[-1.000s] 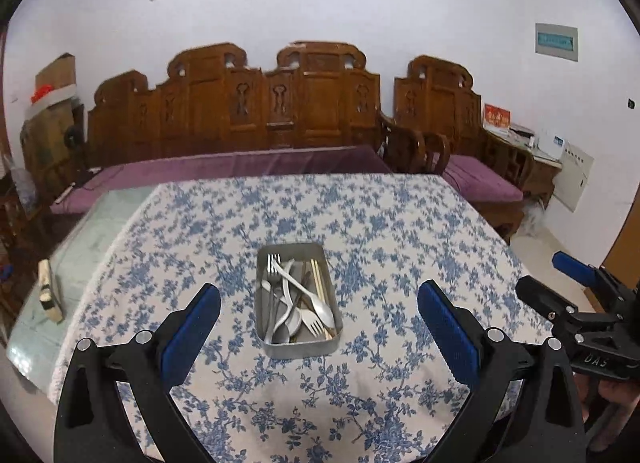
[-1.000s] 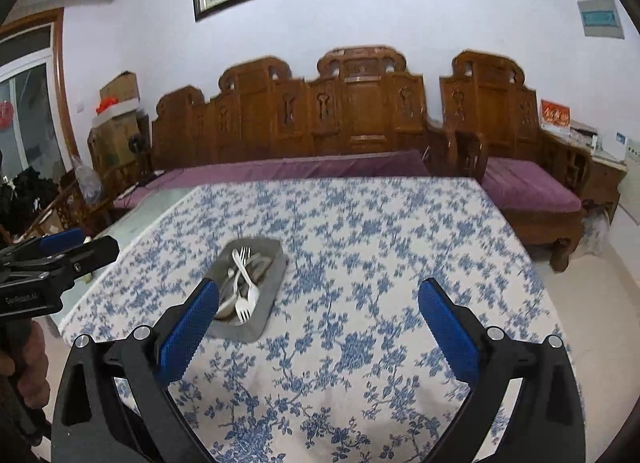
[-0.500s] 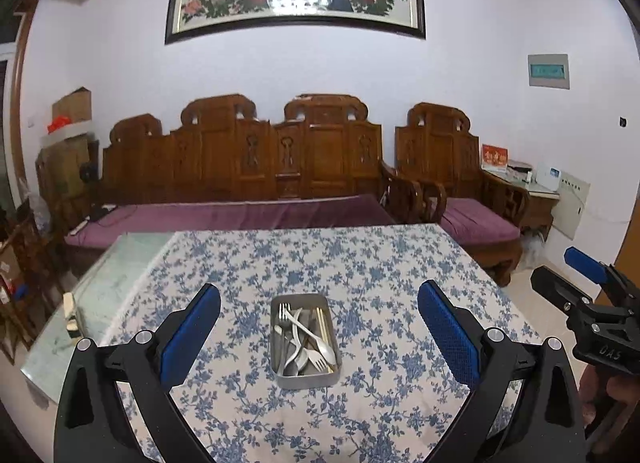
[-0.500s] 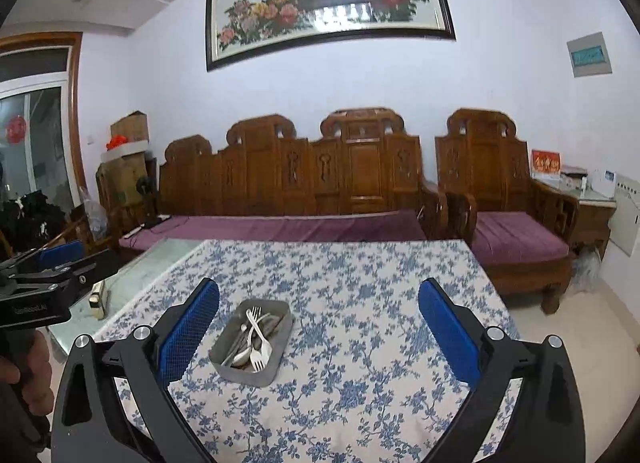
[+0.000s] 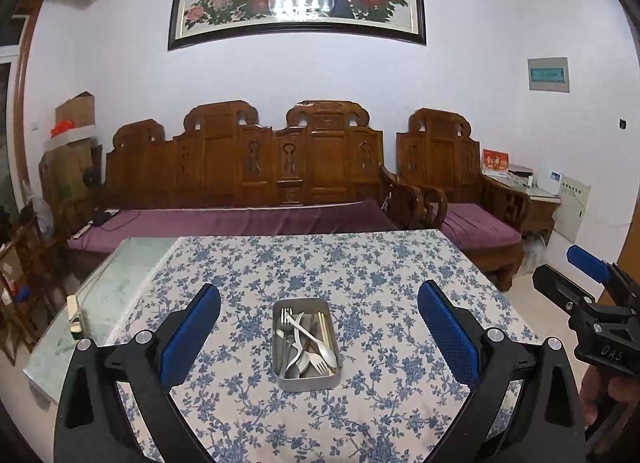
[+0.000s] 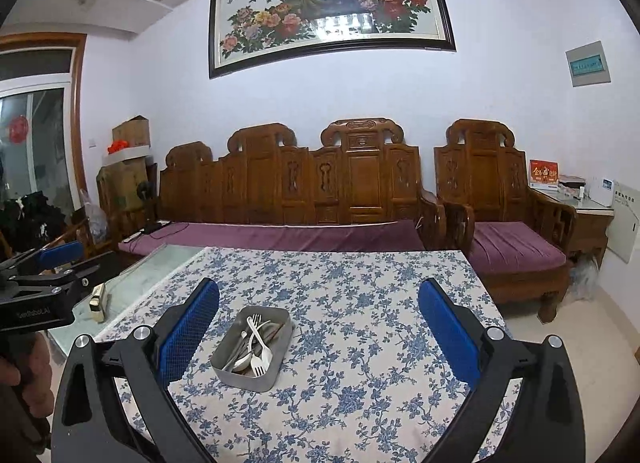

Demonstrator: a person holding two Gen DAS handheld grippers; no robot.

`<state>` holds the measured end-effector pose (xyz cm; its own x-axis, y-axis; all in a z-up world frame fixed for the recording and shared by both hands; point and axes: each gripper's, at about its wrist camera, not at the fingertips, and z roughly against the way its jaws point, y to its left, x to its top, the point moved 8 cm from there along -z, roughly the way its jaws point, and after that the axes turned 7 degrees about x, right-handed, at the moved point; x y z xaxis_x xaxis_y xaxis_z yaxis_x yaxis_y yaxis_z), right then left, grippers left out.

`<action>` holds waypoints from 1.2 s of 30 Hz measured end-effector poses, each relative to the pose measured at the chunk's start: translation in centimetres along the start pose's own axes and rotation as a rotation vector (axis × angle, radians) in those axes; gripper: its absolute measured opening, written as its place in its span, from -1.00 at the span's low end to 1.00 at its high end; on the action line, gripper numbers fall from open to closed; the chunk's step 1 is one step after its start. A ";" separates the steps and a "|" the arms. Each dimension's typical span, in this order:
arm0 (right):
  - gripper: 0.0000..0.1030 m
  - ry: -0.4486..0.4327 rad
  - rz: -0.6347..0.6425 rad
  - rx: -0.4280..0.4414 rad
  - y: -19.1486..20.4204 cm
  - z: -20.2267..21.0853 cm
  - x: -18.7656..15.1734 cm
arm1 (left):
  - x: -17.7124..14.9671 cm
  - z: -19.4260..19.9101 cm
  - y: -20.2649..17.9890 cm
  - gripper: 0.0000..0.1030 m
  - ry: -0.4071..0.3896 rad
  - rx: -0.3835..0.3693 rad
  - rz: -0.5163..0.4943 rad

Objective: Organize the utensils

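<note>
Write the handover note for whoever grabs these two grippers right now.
Left gripper: open, empty, held above the table's near edge.
Right gripper: open, empty, held off to the right of the tray.
Metal tray sits on the floral tablecloth, holding forks, spoons and a pair of chopsticks, all jumbled together.
Done: every utensil in view lies in the tray.
Left: whether further sorting is wanted cannot be told; nothing else lies on the cloth.

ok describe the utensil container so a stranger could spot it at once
Start at the table with the blue floral tablecloth. Near its front middle sits a rectangular grey metal tin holding silver forks and spoons, the only dish there.
</note>
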<state>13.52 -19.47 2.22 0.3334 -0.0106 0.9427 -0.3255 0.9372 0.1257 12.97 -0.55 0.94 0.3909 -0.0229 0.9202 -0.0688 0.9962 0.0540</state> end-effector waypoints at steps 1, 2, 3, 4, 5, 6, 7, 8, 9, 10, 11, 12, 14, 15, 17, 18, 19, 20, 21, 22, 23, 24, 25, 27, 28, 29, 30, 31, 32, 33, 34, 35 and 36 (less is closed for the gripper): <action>0.95 0.000 0.000 -0.001 0.0 0.1 0.0 | 0.0 0.0 0.0 0.85 0.000 0.001 0.001; 0.95 0.001 -0.002 -0.001 0.0 0.0 0.0 | -0.1 -0.1 0.1 0.85 0.000 0.002 0.002; 0.95 0.002 -0.002 -0.002 0.0 0.1 0.0 | -0.1 0.0 0.2 0.85 0.000 0.001 0.003; 0.95 0.002 -0.002 -0.003 0.1 0.1 0.0 | -0.1 0.0 0.2 0.85 0.000 0.001 0.005; 0.95 0.002 -0.002 -0.003 0.1 0.1 -0.1 | -0.1 0.0 0.3 0.85 0.001 0.000 0.006; 0.95 0.002 -0.003 -0.002 0.1 0.0 -0.1 | -0.2 0.0 0.3 0.85 0.001 0.000 0.006; 0.95 0.003 -0.004 0.000 0.1 0.1 -0.1 | -0.2 0.0 0.3 0.85 0.001 0.000 0.007; 0.95 0.003 -0.004 -0.001 0.1 0.1 -0.1 | -0.2 -0.1 0.3 0.85 0.001 0.000 0.007; 0.95 0.004 -0.004 -0.001 0.0 0.0 0.0 | -0.2 -0.1 0.4 0.85 0.001 0.001 0.006; 0.95 0.004 -0.004 -0.001 0.0 0.0 0.0 | -0.2 -0.1 0.3 0.85 0.001 0.000 0.006; 0.95 0.004 -0.004 -0.001 0.0 0.0 0.0 | -0.2 -0.1 0.4 0.85 0.001 0.000 0.005; 0.95 0.004 -0.004 -0.001 0.0 0.0 0.0 | -0.2 0.0 0.3 0.85 0.001 0.000 0.006; 0.95 0.005 -0.004 0.000 0.0 -0.1 -0.1 | -0.2 0.0 0.3 0.85 0.001 0.001 0.006; 0.95 0.005 -0.004 0.000 0.0 -0.1 -0.1 | -0.2 0.0 0.4 0.85 0.000 0.002 0.004; 0.95 0.005 -0.003 0.000 0.0 -0.1 -0.1 | -0.2 0.0 0.4 0.85 -0.001 0.003 0.001; 0.95 0.005 -0.003 0.000 0.0 -0.1 -0.1 | -0.2 0.0 0.4 0.85 -0.002 0.002 0.000; 0.95 0.005 -0.003 -0.001 0.0 -0.1 -0.1 | -0.2 0.0 0.4 0.85 -0.001 0.002 0.001; 0.95 0.005 -0.003 0.000 0.0 -0.1 -0.1 | -0.2 0.0 0.4 0.85 -0.001 0.001 0.002; 0.95 0.006 -0.003 0.001 0.0 -0.1 -0.1 | -0.3 0.0 0.4 0.85 -0.002 0.001 0.002; 0.95 0.006 -0.003 0.001 0.1 0.0 -0.1 | -0.3 0.0 0.4 0.85 -0.002 0.001 0.002; 0.95 0.006 -0.002 0.000 0.0 -0.1 -0.2 | -0.3 0.0 0.4 0.85 -0.002 0.001 0.001; 0.95 0.006 -0.002 0.000 0.0 -0.1 -0.2 | -0.3 0.0 0.4 0.85 -0.002 0.001 0.000; 0.95 0.007 -0.003 0.000 0.0 -0.1 -0.2 | -0.3 0.0 0.4 0.85 -0.001 0.001 0.001; 0.95 0.006 -0.002 0.000 0.0 -0.1 -0.1 | -0.2 0.0 0.4 0.85 -0.003 0.001 0.002; 0.95 0.006 -0.003 0.001 0.0 -0.1 -0.1 | -0.3 0.0 0.4 0.85 -0.003 0.001 0.002; 0.95 0.006 -0.003 0.001 0.0 -0.1 -0.2 | -0.2 0.1 0.4 0.85 -0.004 0.000 0.001; 0.95 0.006 -0.003 0.000 0.0 -0.1 -0.1 | -0.2 0.1 0.4 0.85 -0.004 0.000 0.001; 0.95 0.006 -0.003 0.001 0.0 -0.2 -0.1 | -0.3 0.1 0.4 0.85 -0.004 0.001 0.000; 0.95 0.007 -0.003 0.001 0.0 -0.2 -0.1 | -0.3 0.1 0.4 0.85 -0.004 0.001 -0.002; 0.95 0.006 -0.003 0.001 0.0 -0.1 -0.2 | -0.2 0.1 0.4 0.85 -0.004 0.000 -0.001; 0.95 0.006 -0.003 0.000 0.0 -0.1 -0.2 | -0.2 0.1 0.4 0.85 -0.005 0.000 -0.001; 0.95 0.006 -0.004 0.001 0.0 -0.1 -0.1 | -0.2 0.1 0.5 0.85 -0.004 0.000 -0.001; 0.95 0.007 -0.003 0.001 0.0 -0.2 -0.1 | -0.2 0.1 0.4 0.85 -0.004 0.000 -0.001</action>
<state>13.60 -19.39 2.06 0.3402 -0.0113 0.9403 -0.3254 0.9367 0.1290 12.72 -0.14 0.81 0.3869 -0.0241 0.9218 -0.0686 0.9961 0.0549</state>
